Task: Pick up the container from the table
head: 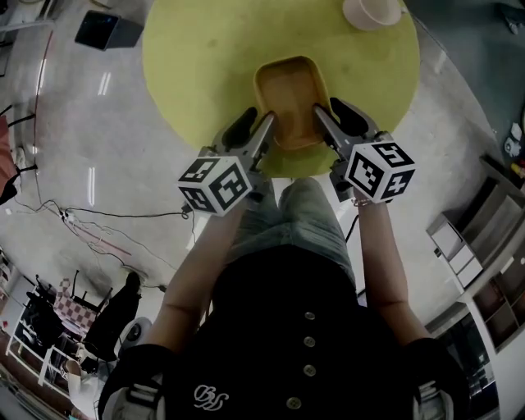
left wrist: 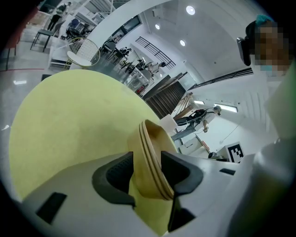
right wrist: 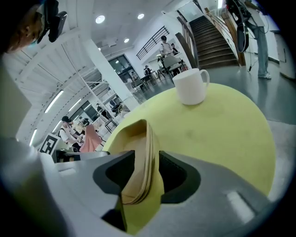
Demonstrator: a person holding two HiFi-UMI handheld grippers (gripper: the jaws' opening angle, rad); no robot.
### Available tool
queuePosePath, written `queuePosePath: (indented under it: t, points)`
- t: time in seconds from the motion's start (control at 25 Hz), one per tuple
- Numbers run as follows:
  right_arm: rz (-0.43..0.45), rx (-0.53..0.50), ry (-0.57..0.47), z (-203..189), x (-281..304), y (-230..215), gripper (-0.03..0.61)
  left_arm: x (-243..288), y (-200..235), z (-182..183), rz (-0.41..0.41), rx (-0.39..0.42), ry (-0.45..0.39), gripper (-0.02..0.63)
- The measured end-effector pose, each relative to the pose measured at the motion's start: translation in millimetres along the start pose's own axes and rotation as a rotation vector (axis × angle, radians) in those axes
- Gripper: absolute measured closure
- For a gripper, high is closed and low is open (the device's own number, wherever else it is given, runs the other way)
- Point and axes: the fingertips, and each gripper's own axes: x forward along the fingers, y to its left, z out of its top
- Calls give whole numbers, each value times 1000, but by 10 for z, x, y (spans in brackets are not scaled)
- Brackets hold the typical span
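Note:
A tan, rounded-rectangle container (head: 287, 94) sits on the round yellow table (head: 205, 57), near its front edge. My left gripper (head: 254, 125) straddles the container's left rim, and my right gripper (head: 335, 120) straddles its right rim. In the left gripper view the layered rim (left wrist: 150, 152) stands between the wide-set jaws of the left gripper (left wrist: 147, 169), which do not squeeze it. The right gripper view shows the same: the rim (right wrist: 138, 148) passes between the spread jaws of the right gripper (right wrist: 147, 170), with a gap on one side. Both grippers are open.
A white mug (head: 373, 10) stands at the table's far right, also seen as the mug (right wrist: 191, 86) beyond the container. Around the table is grey floor, with cables (head: 90, 217) at the left, a dark box (head: 107, 29) and shelving (head: 467, 246) at the right.

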Motion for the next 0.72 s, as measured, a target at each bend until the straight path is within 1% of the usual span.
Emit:
queuePosePath:
  t: [0.2,0.32,0.6,0.72]
  points:
    - [9,20,23,-63,81,-6,426,84,-7,-69,-29,-23,42,440]
    - [8,33,24,-62,122,-34,426,144,-13,-77,-35,-18,56,442]
    - [10,51,21,-83,169,-55,428,229,-3,-117,-12,-15,76,442]
    - [9,53,27,-82,208,-37,428,235,10,-91,-6,-21,68,442]
